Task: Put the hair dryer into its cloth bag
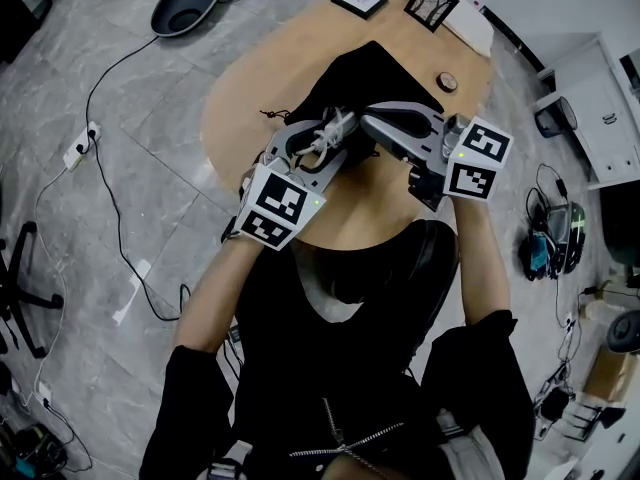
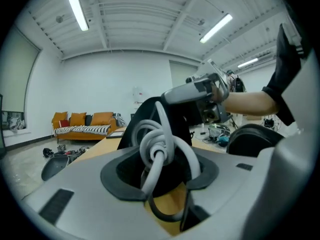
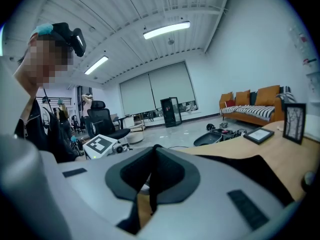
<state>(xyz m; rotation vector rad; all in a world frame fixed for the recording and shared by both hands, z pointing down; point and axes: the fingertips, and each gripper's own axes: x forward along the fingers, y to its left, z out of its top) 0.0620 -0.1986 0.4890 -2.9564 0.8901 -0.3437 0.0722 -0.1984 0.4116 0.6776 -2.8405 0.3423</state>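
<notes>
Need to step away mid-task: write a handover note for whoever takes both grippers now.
Left gripper: shut on the coiled grey cord.
Right gripper: shut on a thin fold of the black cloth bag, which lies on the table.
Done: the hair dryer body is out of sight, possibly inside the bag already.
Left: tuck the cord in, then release both.
</notes>
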